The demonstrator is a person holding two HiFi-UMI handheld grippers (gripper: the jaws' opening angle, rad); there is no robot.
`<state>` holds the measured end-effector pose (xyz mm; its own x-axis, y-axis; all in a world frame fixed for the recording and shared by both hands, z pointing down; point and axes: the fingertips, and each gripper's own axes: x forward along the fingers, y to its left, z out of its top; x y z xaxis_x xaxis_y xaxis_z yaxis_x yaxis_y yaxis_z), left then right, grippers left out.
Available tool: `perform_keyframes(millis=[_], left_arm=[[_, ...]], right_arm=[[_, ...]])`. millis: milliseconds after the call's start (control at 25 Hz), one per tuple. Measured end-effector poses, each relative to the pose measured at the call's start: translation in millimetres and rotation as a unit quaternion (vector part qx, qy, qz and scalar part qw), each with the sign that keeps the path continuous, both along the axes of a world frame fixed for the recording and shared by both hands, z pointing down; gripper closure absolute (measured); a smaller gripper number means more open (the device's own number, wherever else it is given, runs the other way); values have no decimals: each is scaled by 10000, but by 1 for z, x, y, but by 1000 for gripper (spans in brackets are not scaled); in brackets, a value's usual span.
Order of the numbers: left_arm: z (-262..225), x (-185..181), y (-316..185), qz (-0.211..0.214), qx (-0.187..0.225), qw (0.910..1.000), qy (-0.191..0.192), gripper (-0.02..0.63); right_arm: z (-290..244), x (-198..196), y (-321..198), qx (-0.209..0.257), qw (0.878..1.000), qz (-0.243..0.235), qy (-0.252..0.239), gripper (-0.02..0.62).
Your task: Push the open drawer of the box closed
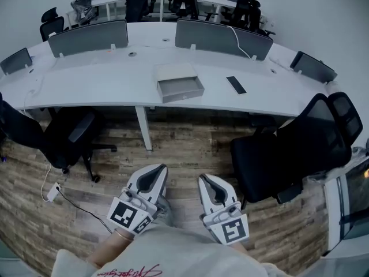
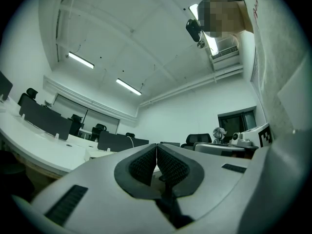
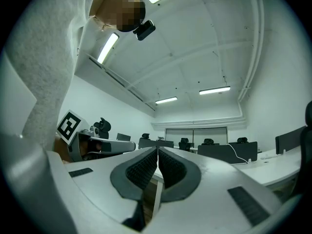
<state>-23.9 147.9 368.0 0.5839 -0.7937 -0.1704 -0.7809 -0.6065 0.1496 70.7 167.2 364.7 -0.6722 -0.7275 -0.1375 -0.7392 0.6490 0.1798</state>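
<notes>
Head view looks down on a long curved white worktop (image 1: 86, 79). The box (image 1: 174, 71), pale grey, sits at the worktop's near edge about midway along its length. Its drawer (image 1: 182, 89) is pulled out toward that near edge, with the inside open to view and nothing in it that can be made out. A flat dark slab (image 1: 236, 85) lies on the worktop to the right of the box, apart from it. Grey partition screens (image 1: 88, 37) stand along the far edge. Black office chairs stand at the near edge, one at the left (image 1: 69, 134) and one at the right (image 1: 300, 146), on a wood-patterned floor (image 1: 184, 146).

Both tools are held low over the floor, close to the person's body and well apart from the worktop and the box. The left tool (image 1: 157, 169) and the right tool (image 1: 206, 180) lie side by side, tips pointing toward the worktop, each with its marker cube at the rear.

Seen from the left gripper view, the left tool (image 2: 156, 148) has its ribbed pads pressed together with nothing between them. From the right gripper view, the right tool (image 3: 157, 153) is likewise closed on nothing, its pads meeting along a thin line.
</notes>
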Motion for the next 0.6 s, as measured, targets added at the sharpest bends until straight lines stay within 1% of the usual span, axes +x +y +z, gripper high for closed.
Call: perform_keyframes(millis=[200, 320, 400, 600], left_arm=[[0, -4, -36, 31, 38, 10000, -39, 588], [1, -9, -63, 61, 18, 10000, -46, 588], [1, -12, -82, 98, 1, 9999, -61, 588], [1, -17, -129, 227, -8, 9997, -105, 588]], right_arm=[[1, -6, -35, 0, 10000, 6, -99, 575], [3, -13, -61, -7, 10000, 9, -38, 575], [4, -16, -79, -44, 9998, 39, -181, 575], [-1, -26, -125, 34, 9999, 97, -21, 575]])
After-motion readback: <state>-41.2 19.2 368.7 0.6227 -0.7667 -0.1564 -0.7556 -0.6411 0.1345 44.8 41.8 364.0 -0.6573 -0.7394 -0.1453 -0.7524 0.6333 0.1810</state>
